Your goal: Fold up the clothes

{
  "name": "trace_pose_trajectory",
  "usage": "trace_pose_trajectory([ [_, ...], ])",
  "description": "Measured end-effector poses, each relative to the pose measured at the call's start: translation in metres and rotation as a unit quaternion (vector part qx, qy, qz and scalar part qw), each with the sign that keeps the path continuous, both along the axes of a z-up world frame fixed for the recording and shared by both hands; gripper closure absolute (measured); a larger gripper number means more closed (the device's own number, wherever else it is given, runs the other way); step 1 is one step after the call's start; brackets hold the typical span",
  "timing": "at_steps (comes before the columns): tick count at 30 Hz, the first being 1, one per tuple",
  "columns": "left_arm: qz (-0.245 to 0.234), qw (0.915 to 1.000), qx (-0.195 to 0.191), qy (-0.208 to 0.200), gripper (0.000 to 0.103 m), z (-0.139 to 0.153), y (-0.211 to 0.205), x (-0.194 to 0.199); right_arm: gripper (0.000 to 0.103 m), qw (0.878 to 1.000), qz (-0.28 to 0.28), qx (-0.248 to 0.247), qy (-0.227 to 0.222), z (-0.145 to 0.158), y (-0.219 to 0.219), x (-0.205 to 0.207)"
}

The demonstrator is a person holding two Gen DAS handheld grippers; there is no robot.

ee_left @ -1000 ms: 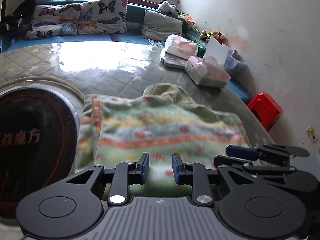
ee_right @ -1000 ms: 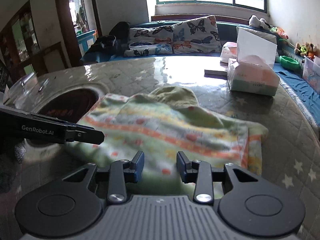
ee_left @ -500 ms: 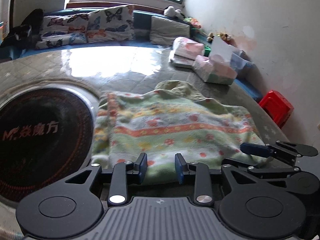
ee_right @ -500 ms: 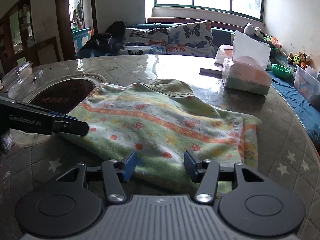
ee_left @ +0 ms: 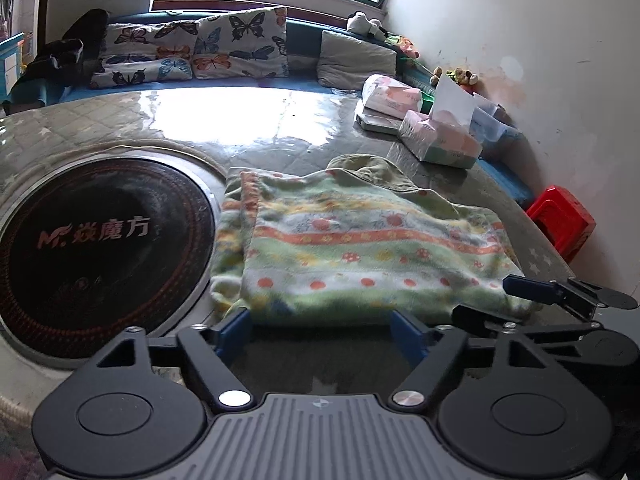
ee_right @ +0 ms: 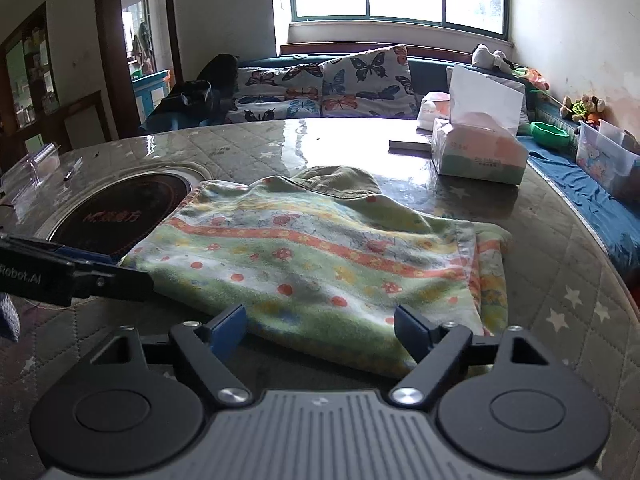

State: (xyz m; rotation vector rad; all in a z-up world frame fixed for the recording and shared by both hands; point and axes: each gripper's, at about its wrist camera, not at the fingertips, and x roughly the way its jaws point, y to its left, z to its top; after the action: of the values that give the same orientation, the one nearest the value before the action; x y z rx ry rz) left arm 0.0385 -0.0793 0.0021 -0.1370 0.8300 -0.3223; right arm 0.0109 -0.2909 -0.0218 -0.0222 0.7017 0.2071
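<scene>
A folded green fleece garment (ee_left: pixel 360 252) with orange stripes and mushroom prints lies flat on the round table; its olive hood pokes out at the far side. It also shows in the right wrist view (ee_right: pixel 320 256). My left gripper (ee_left: pixel 322 330) is open and empty, just short of the garment's near edge. My right gripper (ee_right: pixel 320 330) is open and empty at the near edge too. The right gripper shows in the left wrist view (ee_left: pixel 532 304) at the garment's right corner. The left gripper shows in the right wrist view (ee_right: pixel 72 272) at the left corner.
A black round hotplate (ee_left: pixel 92 248) is set in the table left of the garment. Tissue boxes (ee_right: pixel 476 152) stand at the far right of the table. A red stool (ee_left: pixel 560 224) is beside the table. A bench with butterfly cushions (ee_right: pixel 328 84) runs behind.
Both grippers opened from nearly shut to wide open and drew back from over the garment to its near edge. The garment lies flat.
</scene>
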Motion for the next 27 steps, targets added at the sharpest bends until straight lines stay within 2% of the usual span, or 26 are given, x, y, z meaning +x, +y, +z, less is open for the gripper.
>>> trace_pose_trajectory([
  [5, 0.002, 1.0, 0.006, -0.006, 0.009, 0.002, 0.003, -0.011, 0.003, 1.0, -0.021, -0.003, 0.003, 0.002, 0.002, -0.008],
  [9, 0.001, 0.9998, 0.013, -0.013, 0.001, 0.004, 0.004, -0.02, 0.0, 0.999, -0.04, -0.008, 0.004, 0.0, 0.005, -0.017],
  [19, 0.013, 0.9999, 0.006, -0.009, 0.0, 0.003, 0.016, -0.036, 0.0, 0.995, -0.091, 0.014, 0.024, -0.005, -0.001, -0.035],
  [27, 0.015, 0.9999, 0.001, -0.008, 0.0, 0.004, 0.019, -0.045, 0.0, 0.994, -0.105, 0.02, 0.031, -0.009, 0.0, -0.048],
])
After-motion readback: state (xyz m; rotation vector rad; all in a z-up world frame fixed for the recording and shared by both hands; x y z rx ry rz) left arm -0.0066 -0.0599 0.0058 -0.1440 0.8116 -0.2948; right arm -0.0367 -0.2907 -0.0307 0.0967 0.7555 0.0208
